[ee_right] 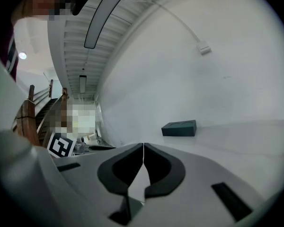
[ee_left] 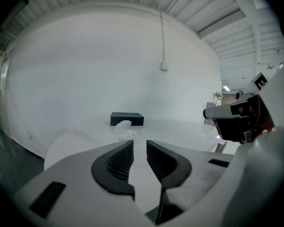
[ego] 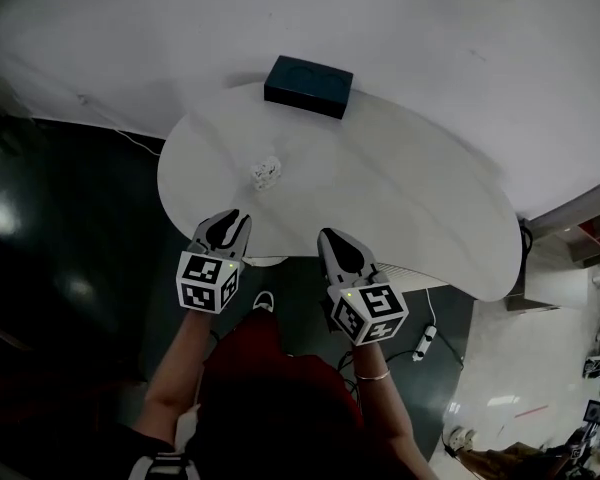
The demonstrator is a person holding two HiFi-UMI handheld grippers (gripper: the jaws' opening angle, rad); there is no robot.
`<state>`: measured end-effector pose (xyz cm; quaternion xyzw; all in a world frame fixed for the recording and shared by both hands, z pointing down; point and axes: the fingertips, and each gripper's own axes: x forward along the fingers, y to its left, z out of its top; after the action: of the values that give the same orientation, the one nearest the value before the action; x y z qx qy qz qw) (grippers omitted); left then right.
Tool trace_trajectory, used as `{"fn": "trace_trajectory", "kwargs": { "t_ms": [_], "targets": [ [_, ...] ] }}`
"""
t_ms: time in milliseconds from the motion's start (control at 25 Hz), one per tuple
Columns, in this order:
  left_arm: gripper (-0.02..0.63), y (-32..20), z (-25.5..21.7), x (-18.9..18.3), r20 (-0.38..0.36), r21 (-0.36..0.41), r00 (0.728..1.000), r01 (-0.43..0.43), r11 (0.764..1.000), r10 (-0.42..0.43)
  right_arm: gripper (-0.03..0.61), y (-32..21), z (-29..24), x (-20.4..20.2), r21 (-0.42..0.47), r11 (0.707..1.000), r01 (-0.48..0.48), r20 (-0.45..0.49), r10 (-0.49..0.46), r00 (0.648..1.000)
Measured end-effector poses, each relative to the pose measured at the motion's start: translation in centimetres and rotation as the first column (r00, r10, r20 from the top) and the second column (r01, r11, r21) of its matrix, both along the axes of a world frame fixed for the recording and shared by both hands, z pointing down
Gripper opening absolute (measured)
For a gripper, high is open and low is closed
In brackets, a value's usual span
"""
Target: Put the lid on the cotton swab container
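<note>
At lower centre of the head view, the left gripper (ego: 232,220) is held with jaws a narrow slit apart and the right gripper (ego: 332,238) with jaws closed together, both empty at the near edge of the table (ego: 420,198). Left of centre on it the pale swab container (ego: 266,172) is seen, its lid not told apart from it, so the lid should be found first, pinched by its rim and lowered level while the container is steadied. The table is white and rounded, a dark box (ego: 308,86) at its far edge, white wall (ego: 180,8) behind, dark floor (ego: 50,228) at left.
</note>
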<state>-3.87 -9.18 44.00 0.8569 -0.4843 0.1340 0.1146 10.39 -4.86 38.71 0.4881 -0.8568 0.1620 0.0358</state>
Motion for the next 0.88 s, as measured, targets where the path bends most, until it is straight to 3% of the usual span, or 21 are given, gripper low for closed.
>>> {"fn": "trace_trajectory", "kwargs": {
  "t_ms": [320, 880],
  "targets": [
    [0.128, -5.5, 2.6, -0.4, 0.03, -0.059, 0.998, -0.053, 0.997, 0.055, 0.015, -5.5, 1.1, -0.9, -0.033, 0.999, -0.038, -0.012, 0.038, 0.999],
    [0.228, -10.0, 6.9, 0.3, 0.065, -0.155, 0.982, -0.164, 0.974, 0.176, 0.017, -10.9, 3.0, -3.1, -0.092, 0.994, -0.062, -0.031, 0.06, 0.998]
  ]
}}
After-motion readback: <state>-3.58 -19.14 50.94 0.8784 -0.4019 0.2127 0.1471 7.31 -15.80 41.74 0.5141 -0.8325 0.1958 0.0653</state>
